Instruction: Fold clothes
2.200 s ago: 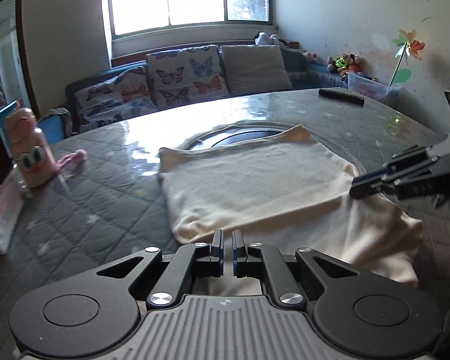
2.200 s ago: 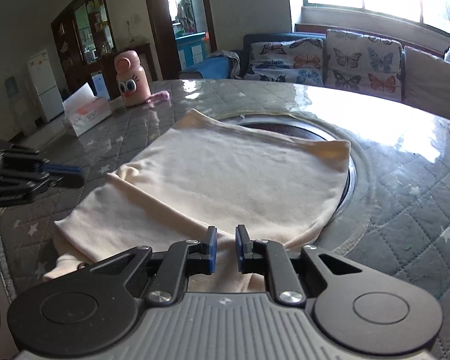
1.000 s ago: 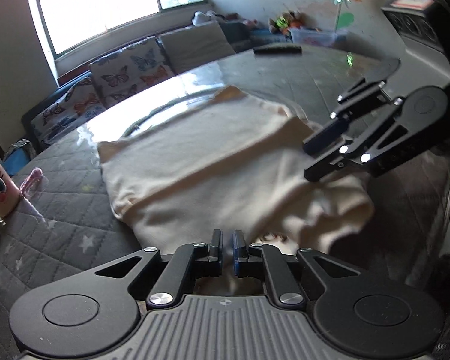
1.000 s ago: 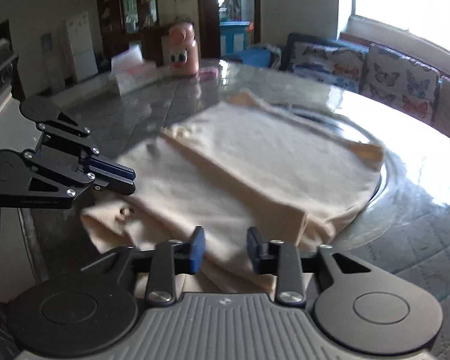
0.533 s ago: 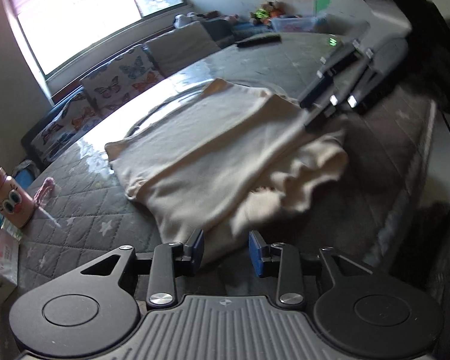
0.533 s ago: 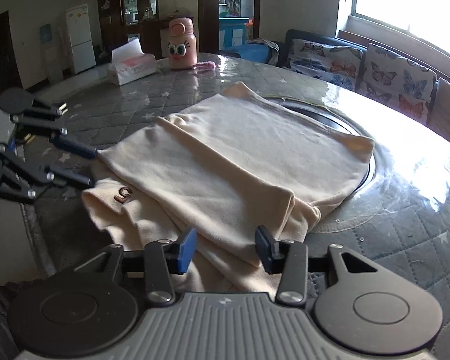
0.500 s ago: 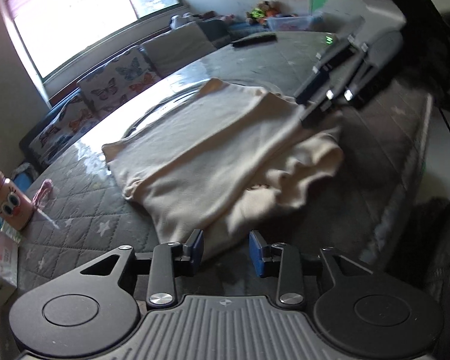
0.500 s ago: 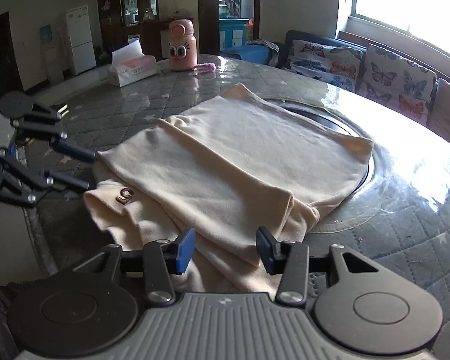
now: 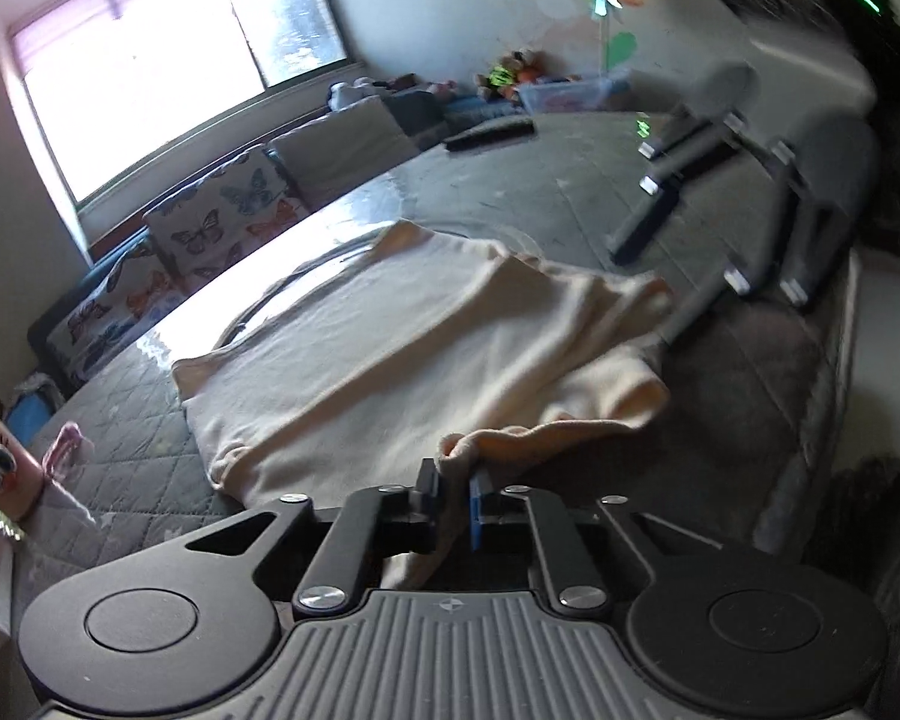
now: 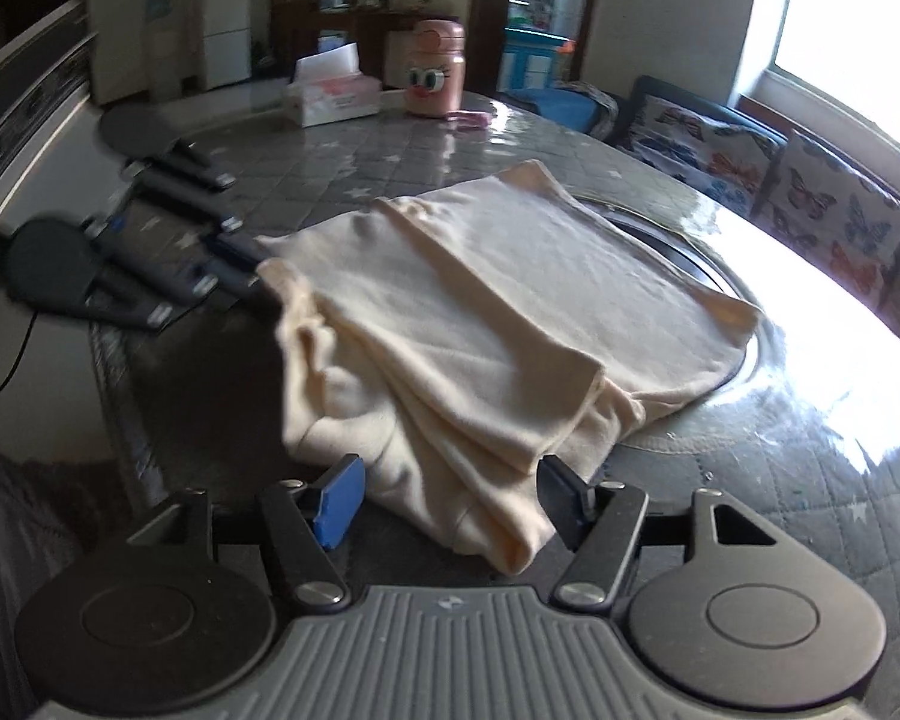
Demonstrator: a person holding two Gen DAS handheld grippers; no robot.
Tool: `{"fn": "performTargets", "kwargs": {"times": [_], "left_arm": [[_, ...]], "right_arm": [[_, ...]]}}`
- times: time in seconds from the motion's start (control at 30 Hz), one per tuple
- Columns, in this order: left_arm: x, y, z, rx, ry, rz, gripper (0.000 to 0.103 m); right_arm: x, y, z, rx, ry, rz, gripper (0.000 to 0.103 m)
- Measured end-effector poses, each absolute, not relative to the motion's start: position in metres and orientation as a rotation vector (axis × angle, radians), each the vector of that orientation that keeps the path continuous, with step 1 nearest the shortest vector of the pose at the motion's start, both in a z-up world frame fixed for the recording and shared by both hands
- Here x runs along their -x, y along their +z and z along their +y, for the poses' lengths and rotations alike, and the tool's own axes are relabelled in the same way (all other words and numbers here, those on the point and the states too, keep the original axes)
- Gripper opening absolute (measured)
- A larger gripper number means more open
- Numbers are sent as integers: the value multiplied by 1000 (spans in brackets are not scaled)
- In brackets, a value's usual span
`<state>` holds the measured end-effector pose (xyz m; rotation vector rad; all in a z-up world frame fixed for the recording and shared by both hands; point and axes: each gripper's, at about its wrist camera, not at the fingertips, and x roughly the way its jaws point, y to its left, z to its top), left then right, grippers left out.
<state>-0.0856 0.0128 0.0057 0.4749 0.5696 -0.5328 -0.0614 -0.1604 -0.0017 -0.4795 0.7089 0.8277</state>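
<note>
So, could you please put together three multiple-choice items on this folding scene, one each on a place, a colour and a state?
1. Where does the pink bottle with cartoon eyes stand?
A. on the cloth
B. beside the tissue box at the table's far side
C. on the sofa

2. What colour is the garment?
A. cream
B. navy
C. red

3. How does the left gripper stand?
A. wide open above the table
B. pinching an edge of the garment
C. shut on the tissue box

Answers:
1 B, the right wrist view shows the two side by side.
2 A, it is pale cream in both views.
3 B, cloth is bunched between its pads in the left wrist view.
</note>
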Motion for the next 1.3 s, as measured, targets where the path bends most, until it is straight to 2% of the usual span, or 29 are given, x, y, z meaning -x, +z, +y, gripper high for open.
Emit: {"fn": "performTargets", "kwargs": {"times": [0.33, 0.43, 0.47, 0.5, 0.57, 0.67, 0.8, 0.83, 1.07, 1.1, 1.13, 1.23, 1.3], "left_arm": [[46, 31, 19, -335, -505, 577, 8], [43, 30, 21, -326, -504, 583, 9], [43, 29, 22, -322, -504, 585, 9], [43, 28, 23, -320, -503, 590, 10], [46, 25, 26, -322, -499, 601, 13], [55, 22, 31, -339, -490, 602, 19], [70, 18, 36, -383, -474, 597, 39], [73, 16, 38, -391, -468, 600, 39], [77, -3, 40, -502, -424, 602, 39], [77, -5, 40, -519, -421, 599, 37], [76, -7, 39, -538, -416, 593, 28], [77, -8, 40, -559, -420, 570, 14], [79, -4, 43, -550, -428, 557, 12]], "right_arm": [[55, -11, -137, 519, 868, 615, 68], [46, -16, -130, 505, 867, 618, 56], [44, -17, -129, 496, 870, 629, 47], [40, -18, -129, 478, 874, 649, 33], [31, -18, -131, 427, 870, 693, 20], [21, -11, -137, 331, 857, 731, 13], [13, -3, -143, 265, 846, 735, 11], [11, 0, -144, 257, 844, 731, 11], [2, 11, -144, 226, 824, 701, 11], [1, 11, -144, 222, 819, 698, 11], [1, 11, -144, 221, 814, 695, 10], [3, 10, -144, 220, 803, 688, 10], [5, 10, -145, 214, 799, 682, 9]]}}
